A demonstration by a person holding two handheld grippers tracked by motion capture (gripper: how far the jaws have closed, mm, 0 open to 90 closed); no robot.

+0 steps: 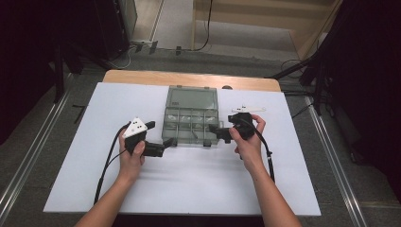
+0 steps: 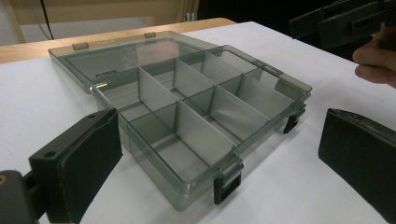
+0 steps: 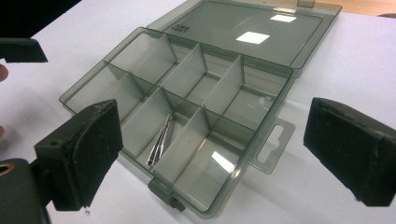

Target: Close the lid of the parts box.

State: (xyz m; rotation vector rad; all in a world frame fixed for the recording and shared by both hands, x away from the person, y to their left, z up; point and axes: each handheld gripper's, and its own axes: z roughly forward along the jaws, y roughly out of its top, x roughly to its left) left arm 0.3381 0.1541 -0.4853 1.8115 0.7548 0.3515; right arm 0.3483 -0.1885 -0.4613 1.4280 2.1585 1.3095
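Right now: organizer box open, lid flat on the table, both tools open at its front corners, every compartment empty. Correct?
Not quite. One compartment of the organizer box holds thin metal pieces, seen in the right gripper view. The rest stands: lid flat, left tool and right tool open.

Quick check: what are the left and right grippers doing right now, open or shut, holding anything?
Left gripper: open, jaws wide apart, holding nothing, at the box.
Right gripper: open, jaws wide apart, holding nothing.
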